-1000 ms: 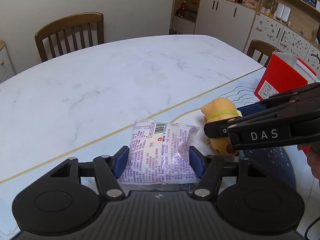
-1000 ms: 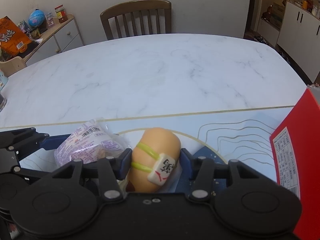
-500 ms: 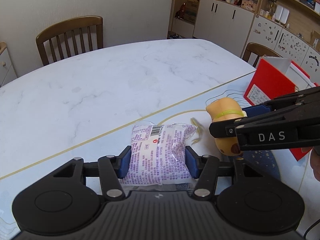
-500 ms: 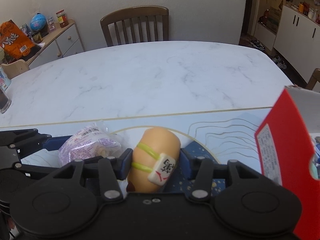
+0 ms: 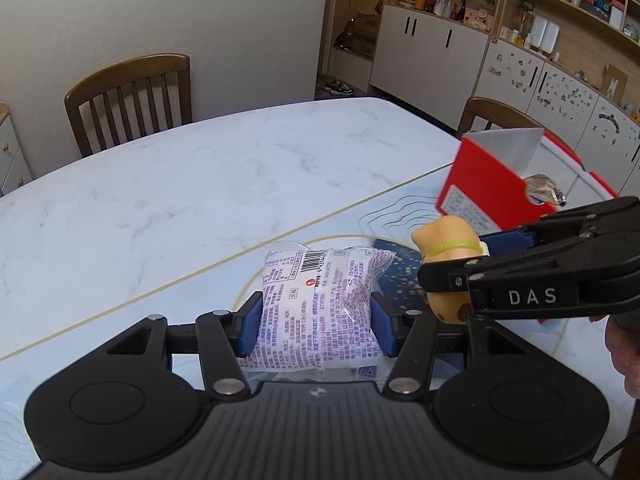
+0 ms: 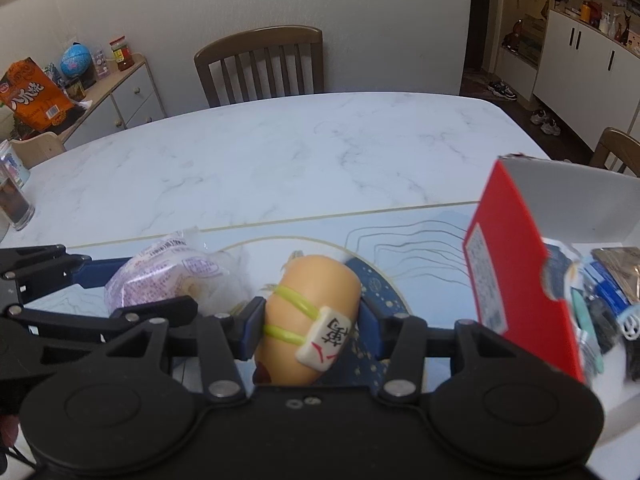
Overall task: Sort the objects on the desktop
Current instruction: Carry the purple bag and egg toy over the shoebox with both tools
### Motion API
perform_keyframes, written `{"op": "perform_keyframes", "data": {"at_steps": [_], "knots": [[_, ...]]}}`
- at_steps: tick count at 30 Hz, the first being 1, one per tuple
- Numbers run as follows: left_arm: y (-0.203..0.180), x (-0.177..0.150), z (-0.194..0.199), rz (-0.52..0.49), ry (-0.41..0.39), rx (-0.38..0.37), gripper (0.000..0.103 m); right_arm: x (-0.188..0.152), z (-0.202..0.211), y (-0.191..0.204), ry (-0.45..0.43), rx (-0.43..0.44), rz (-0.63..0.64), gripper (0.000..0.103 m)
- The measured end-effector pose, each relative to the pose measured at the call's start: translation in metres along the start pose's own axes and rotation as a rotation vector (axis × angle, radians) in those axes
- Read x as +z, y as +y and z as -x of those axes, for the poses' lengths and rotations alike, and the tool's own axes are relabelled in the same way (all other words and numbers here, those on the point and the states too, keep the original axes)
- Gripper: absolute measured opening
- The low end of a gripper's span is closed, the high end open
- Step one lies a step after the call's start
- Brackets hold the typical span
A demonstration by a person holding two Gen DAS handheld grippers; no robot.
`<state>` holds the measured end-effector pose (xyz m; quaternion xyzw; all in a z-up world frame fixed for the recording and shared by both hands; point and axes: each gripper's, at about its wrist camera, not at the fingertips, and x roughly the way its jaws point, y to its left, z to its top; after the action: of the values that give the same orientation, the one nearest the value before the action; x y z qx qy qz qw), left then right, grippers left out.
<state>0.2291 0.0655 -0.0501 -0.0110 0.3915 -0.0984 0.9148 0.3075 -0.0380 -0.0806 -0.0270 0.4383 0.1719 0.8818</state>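
My left gripper [image 5: 316,326] is shut on a clear snack packet with purple print [image 5: 320,300], held above the blue desk mat [image 5: 120,320]. The packet also shows in the right wrist view [image 6: 168,276]. My right gripper [image 6: 310,330] is shut on an orange toy figure with green bands and a mahjong tile [image 6: 312,316], also lifted off the mat; the toy shows in the left wrist view [image 5: 448,256], to the right of the packet. A red open box [image 6: 516,284] with several small items inside stands to the right.
The white marble table [image 5: 200,184] stretches beyond the mat. Wooden chairs [image 5: 132,96] stand at the far side and right end. A jar [image 6: 12,196] stands at the table's left edge. Cabinets line the walls.
Both grippers have risen with their objects, which are now off the mat. The red box has come further into both views and its inside now shows in the right wrist view.
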Motion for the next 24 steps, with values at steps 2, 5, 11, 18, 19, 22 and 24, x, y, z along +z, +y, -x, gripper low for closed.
{"op": "perform_keyframes", "data": {"at_steps": [2,5,11,18,19,22,24], "knots": [[-0.005,0.000,0.008,-0.005,-0.005,-0.007,0.054,-0.003,0.010,-0.002,-0.006,0.004,-0.002,0.049],[-0.013,0.000,0.020,-0.012,-0.012,-0.014,0.054,-0.009,0.027,-0.004,-0.014,0.012,-0.002,0.049],[-0.028,0.001,0.047,-0.026,-0.043,-0.033,0.054,-0.019,0.060,-0.007,-0.037,0.023,-0.013,0.049],[-0.044,0.004,0.081,-0.053,-0.088,-0.068,0.054,-0.026,0.103,-0.012,-0.093,0.003,-0.013,0.049],[-0.046,0.005,0.086,-0.058,-0.095,-0.073,0.054,-0.027,0.109,-0.015,-0.103,-0.002,-0.019,0.049],[-0.054,0.008,0.099,-0.084,-0.114,-0.080,0.054,-0.030,0.128,-0.023,-0.127,-0.024,-0.030,0.049],[-0.059,0.010,0.105,-0.095,-0.118,-0.078,0.054,-0.031,0.137,-0.030,-0.141,-0.037,-0.032,0.049]]}}
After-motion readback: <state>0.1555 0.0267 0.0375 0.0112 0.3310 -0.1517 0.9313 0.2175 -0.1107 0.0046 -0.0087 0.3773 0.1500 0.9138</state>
